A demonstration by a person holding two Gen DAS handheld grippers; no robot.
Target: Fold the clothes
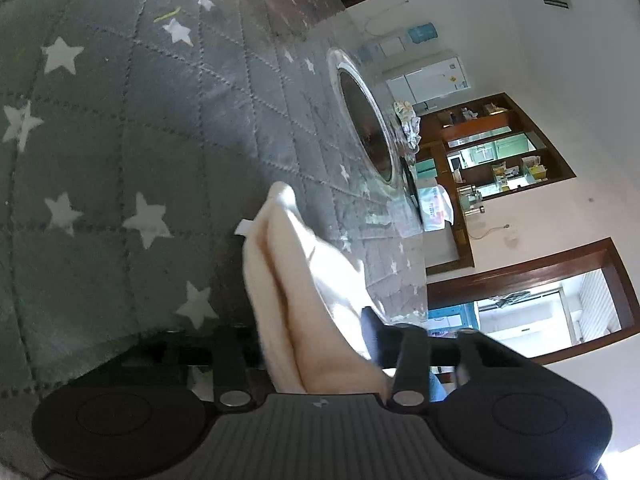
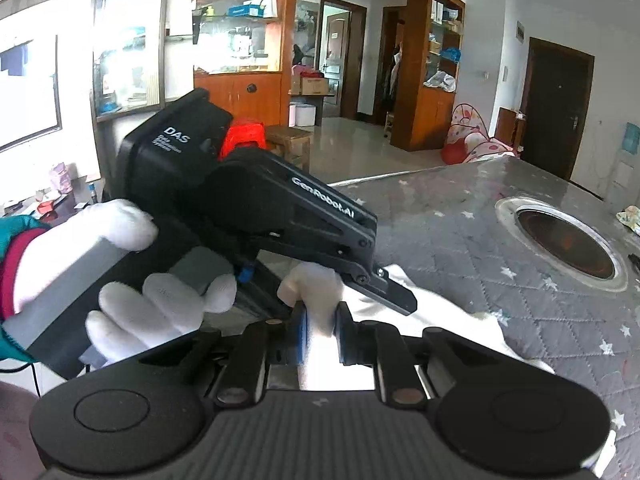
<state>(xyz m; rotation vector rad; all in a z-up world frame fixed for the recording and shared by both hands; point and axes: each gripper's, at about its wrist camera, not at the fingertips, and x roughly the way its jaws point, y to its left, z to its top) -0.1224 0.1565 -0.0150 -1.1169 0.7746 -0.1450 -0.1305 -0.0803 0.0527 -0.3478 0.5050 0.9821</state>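
Note:
A cream-white garment hangs bunched between my left gripper's fingers, which are shut on it above the grey star-patterned quilted cover. In the right wrist view my right gripper is shut on the same white garment, which trails right over the cover. The left gripper, held by a white-gloved hand, sits just ahead of my right one, its fingers on the cloth.
A round metal-rimmed hole is set in the table at the right; it also shows in the left wrist view. Wooden cabinets, a red stool and a play tent stand beyond the table edge.

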